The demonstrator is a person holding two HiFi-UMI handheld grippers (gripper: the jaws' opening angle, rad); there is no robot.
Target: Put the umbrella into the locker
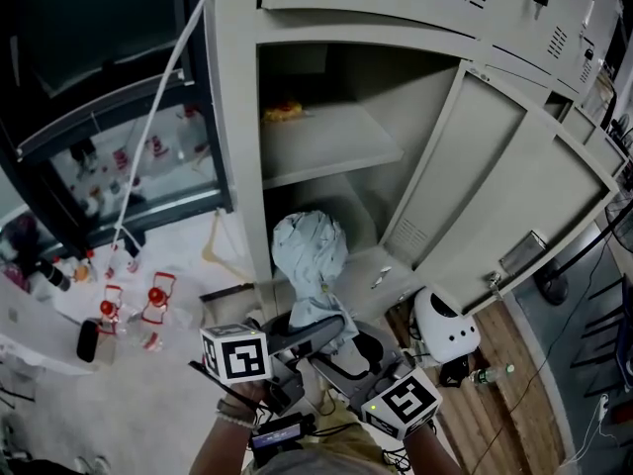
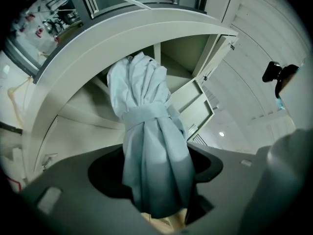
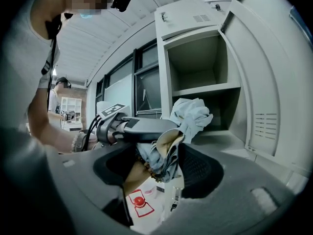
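Folded pale blue fabric umbrella (image 1: 309, 255) is upright, its top in front of the lower compartment of the open grey metal locker (image 1: 232, 117), below the shelf (image 1: 326, 142). Door (image 1: 495, 186) is swung wide to the right. Left gripper (image 2: 156, 180) clamps the bundled fabric below the tie strap. Right gripper (image 3: 159, 163) has its jaws set wide, gripping the umbrella's bottom end.
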